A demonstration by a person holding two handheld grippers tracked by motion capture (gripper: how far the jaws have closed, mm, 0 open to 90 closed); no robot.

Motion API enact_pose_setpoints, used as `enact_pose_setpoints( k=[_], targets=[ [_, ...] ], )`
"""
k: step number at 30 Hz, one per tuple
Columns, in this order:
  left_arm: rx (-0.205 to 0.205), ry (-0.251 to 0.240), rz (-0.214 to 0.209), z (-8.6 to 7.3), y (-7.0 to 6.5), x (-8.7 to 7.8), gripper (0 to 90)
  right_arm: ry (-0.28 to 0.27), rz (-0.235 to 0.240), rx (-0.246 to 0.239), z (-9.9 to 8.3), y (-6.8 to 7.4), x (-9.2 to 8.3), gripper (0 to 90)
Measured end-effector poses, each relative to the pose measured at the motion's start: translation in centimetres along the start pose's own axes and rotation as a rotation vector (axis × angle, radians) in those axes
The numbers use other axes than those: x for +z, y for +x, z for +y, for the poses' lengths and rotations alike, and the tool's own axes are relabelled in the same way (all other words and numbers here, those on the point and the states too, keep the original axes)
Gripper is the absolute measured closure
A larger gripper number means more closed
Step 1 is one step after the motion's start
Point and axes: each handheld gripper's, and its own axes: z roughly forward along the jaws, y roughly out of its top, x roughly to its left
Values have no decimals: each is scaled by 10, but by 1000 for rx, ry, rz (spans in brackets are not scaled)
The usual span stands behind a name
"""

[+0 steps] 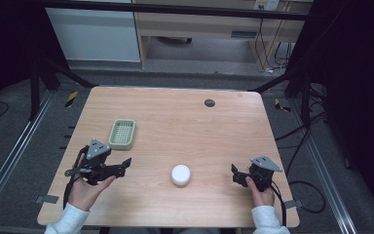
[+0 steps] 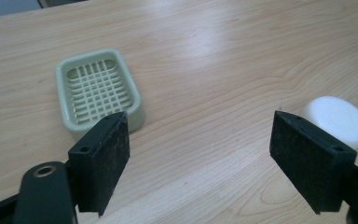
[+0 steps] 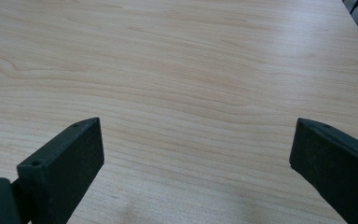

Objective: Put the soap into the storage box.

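From the high view, you hold the left gripper [image 1: 119, 166] low over the near left part of the table [image 1: 185, 122], its jaws pointing toward the middle, and the right gripper [image 1: 237, 176] low near the right edge, jaws pointing left. The soap [image 1: 180, 174], a round white bar, lies on the bare wood between the two grippers, apart from both, a little nearer the right one's jaw tips. The green dish [image 1: 122, 133] sits just beyond the left gripper and looks empty. So nothing is done yet, by my reading: the soap is ungrasped and the dish is unfilled, and the whole pick and place is left to you. In the left gripper view, your left gripper [image 2: 200, 140] has its jaws spread wide with only wood between them; the dish [image 2: 98, 91] lies ahead of the left-hand jaw, partly behind its tip, and the soap [image 2: 338, 119] peeks out beyond the right-hand jaw, outside the gap. In the right gripper view, your right gripper [image 3: 196, 149] also has its jaws spread wide, bare table ahead and between them. Whichever gripper you choose must first bring the soap between its jaws.
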Motion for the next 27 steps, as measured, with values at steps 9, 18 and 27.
enact_pose_setpoints(
  k=[9, 18, 27],
  targets=[
    [42, 14, -39, 17, -19, 14, 198, 4, 2, 3, 0, 0, 0, 32],
    [114, 52, -83, 34, -43, 28, 198, 6, 7, 4, 0, 0, 0, 32],
    [143, 82, -109, 40, -58, 42, 197, 8, 8, 3, 0, 0, 1, 31]
  ],
)
